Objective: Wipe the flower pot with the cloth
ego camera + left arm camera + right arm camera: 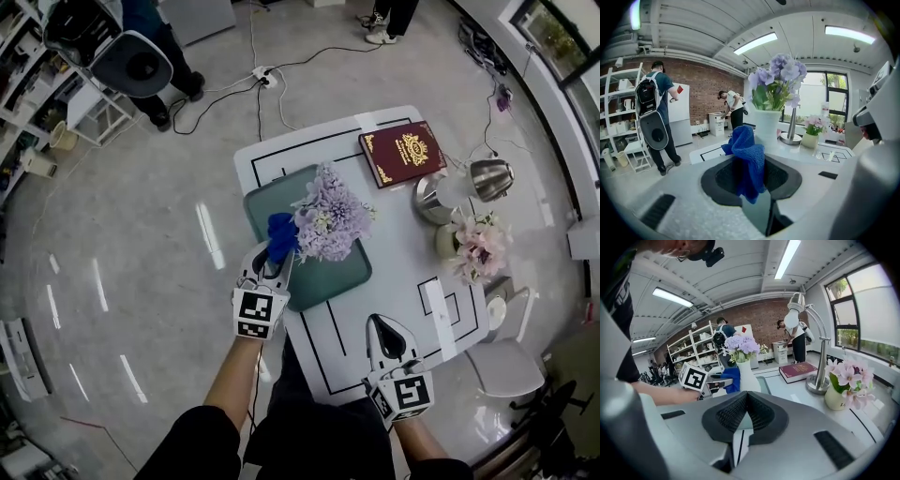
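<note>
Bare counter lies open ahead of my right tongs; the lamp and small pink-flower vase crowd its right side, the book its far edge.

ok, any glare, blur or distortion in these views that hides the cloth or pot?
Head view: heavy fisheye bend, light streaks glare on the glossy floor, but the blue cloth and flowers read sharp. Left gripper view: dark vignetted corners, window backlight right of the white pot, cloth crisp. Right gripper view: window blown out, ceiling strips bright, pot clear.
</note>
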`<state>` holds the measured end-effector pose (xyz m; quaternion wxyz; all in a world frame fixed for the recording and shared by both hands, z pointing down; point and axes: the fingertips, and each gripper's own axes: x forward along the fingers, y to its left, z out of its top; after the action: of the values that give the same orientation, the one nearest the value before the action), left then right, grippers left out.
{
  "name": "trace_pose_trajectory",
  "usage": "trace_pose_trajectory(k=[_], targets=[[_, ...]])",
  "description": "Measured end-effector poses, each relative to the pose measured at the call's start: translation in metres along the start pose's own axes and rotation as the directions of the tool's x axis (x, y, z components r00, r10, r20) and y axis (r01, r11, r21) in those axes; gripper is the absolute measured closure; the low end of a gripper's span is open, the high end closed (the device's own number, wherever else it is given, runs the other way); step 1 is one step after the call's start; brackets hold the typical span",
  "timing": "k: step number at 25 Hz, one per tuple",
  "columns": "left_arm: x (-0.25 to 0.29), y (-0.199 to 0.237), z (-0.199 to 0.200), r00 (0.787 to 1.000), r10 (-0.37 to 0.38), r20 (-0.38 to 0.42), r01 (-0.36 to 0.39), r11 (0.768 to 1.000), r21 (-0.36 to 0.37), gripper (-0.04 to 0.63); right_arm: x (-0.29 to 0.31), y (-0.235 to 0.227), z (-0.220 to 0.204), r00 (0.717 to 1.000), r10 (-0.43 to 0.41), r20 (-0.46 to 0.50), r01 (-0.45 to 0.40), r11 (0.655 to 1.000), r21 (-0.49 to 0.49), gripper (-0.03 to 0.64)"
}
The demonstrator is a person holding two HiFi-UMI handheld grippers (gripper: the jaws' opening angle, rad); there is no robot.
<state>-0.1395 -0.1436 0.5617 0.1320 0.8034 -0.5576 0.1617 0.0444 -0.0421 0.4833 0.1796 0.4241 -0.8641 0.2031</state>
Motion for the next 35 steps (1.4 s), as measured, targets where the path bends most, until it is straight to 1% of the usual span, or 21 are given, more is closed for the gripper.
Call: trace_pose_trajectory(k=[5, 10, 12, 15, 19, 21, 23, 25, 29, 32, 35], targets=[[0.007, 0.005, -0.021, 0.999, 0.001, -0.041, -0.002, 1.000, -0.020, 0.491, -0.001, -0.003, -0.006, 1.000, -0.014, -0.007, 0.014, 1.000, 0.008, 0.609], [0.012, 0.010, -0.051, 0.995, 0.001, -0.101, -0.003, 1.000, -0.018, 0.489, -0.002, 0.001, -0.011, 1.000, -0.013, -0.014, 0.013, 1.000, 0.012, 0.609], [0.011, 0.012, -0.057, 0.993, -0.005, -0.114, 0.003, 1.000, -0.020, 0.489, -0.003, 0.002, -0.012, 1.000, -0.013, -0.014, 0.013, 1.000, 0.014, 0.609], [0.005, 0.017, -0.046, 0.997, -0.003, -0.074, 0.002, 1.000, -0.012, 0.489, -0.002, 0.002, -0.012, 1.000, -0.013, -0.010, 0.013, 1.000, 0.015, 0.609], [-0.004, 0.024, -0.002, 1.000, -0.016, 0.024, 0.017, 0.999, -0.034, 0.491, -0.001, 0.000, -0.011, 1.000, -0.016, -0.005, 0.016, 1.000, 0.017, 0.609], [-0.002, 0.026, 0.017, 0.998, -0.030, 0.062, 0.032, 0.999, -0.024, 0.491, 0.001, 0.000, -0.010, 1.000, -0.017, -0.006, 0.017, 1.000, 0.016, 0.609], [0.006, 0.027, 0.026, 0.996, -0.048, 0.075, 0.049, 0.999, -0.004, 0.491, 0.002, 0.000, -0.010, 1.000, -0.021, -0.008, 0.021, 1.000, 0.020, 0.609], [0.016, 0.026, 0.027, 0.996, -0.064, 0.068, 0.064, 0.998, 0.012, 0.489, 0.004, 0.001, -0.011, 1.000, -0.021, -0.010, 0.021, 1.000, 0.021, 0.609], [0.032, 0.025, 0.016, 0.996, -0.086, 0.036, 0.085, 0.996, 0.018, 0.491, 0.006, 0.001, -0.012, 1.000, -0.027, -0.011, 0.028, 0.999, 0.027, 0.609], [0.041, 0.028, -0.001, 0.997, -0.080, -0.003, 0.080, 0.997, 0.007, 0.491, 0.004, -0.001, -0.013, 0.999, -0.035, -0.014, 0.035, 0.999, 0.030, 0.609], [0.045, 0.033, -0.025, 0.996, -0.073, -0.061, 0.072, 0.997, -0.010, 0.491, 0.003, -0.002, -0.015, 0.999, -0.036, -0.018, 0.036, 0.999, 0.027, 0.609]])
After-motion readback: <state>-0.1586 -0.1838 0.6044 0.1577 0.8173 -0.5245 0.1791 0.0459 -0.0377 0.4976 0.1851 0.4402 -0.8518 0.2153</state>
